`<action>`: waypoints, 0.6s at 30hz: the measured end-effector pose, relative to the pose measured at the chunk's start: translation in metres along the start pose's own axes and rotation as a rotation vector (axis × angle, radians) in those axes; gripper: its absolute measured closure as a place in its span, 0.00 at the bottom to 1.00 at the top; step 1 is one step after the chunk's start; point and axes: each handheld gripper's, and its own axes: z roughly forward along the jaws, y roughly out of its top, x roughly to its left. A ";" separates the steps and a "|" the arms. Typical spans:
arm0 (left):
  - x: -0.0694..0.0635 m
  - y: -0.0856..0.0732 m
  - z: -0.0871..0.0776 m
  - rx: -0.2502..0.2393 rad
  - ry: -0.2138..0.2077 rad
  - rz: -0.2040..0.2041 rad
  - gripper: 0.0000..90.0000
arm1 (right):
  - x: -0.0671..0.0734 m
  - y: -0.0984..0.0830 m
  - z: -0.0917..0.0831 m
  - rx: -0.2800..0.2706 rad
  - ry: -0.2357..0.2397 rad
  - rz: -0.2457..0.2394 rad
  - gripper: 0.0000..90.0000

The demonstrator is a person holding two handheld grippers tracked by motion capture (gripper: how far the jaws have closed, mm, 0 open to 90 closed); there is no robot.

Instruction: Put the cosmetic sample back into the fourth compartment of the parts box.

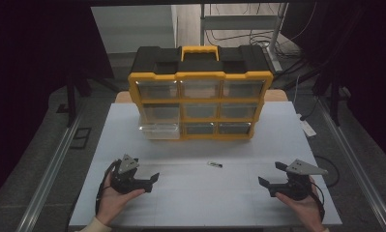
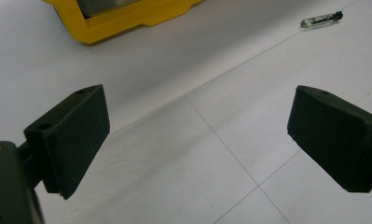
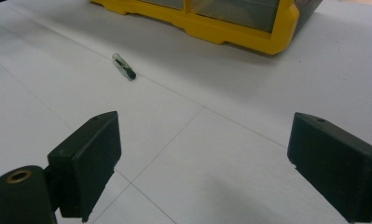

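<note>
A yellow and black organiser box (image 1: 200, 92) with clear drawers stands upright at the back of the white table (image 1: 200, 193); its lower left drawer (image 1: 158, 129) is pulled out. A small clear tube with a black cap (image 1: 215, 165) lies on the table in front of the box, also seen as the tube (image 2: 321, 20) and the tube (image 3: 124, 66). My left gripper (image 1: 154, 181) rests near the front left, jaws wide open and empty. My right gripper (image 1: 271, 179) sits at the front right, jaws also wide open with nothing between them. Both point inward toward the tube.
Bare table lies between the two grippers. The yellow base of the box (image 2: 127, 18) and the box (image 3: 230, 28) is close ahead of each gripper. Metal rails (image 1: 50, 174) run along the floor on both sides, and cables (image 1: 258, 38) lie behind the box.
</note>
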 end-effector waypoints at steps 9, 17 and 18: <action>0.002 -0.003 0.003 0.018 -0.006 -0.013 0.08 | 0.001 0.000 0.003 0.014 0.011 -0.011 0.12; 0.003 -0.004 0.002 0.013 -0.016 -0.013 0.08 | 0.005 -0.002 0.004 0.039 0.008 -0.027 0.13; 0.003 -0.004 0.002 0.013 -0.019 -0.012 0.08 | 0.005 -0.003 0.004 0.041 0.007 -0.025 0.13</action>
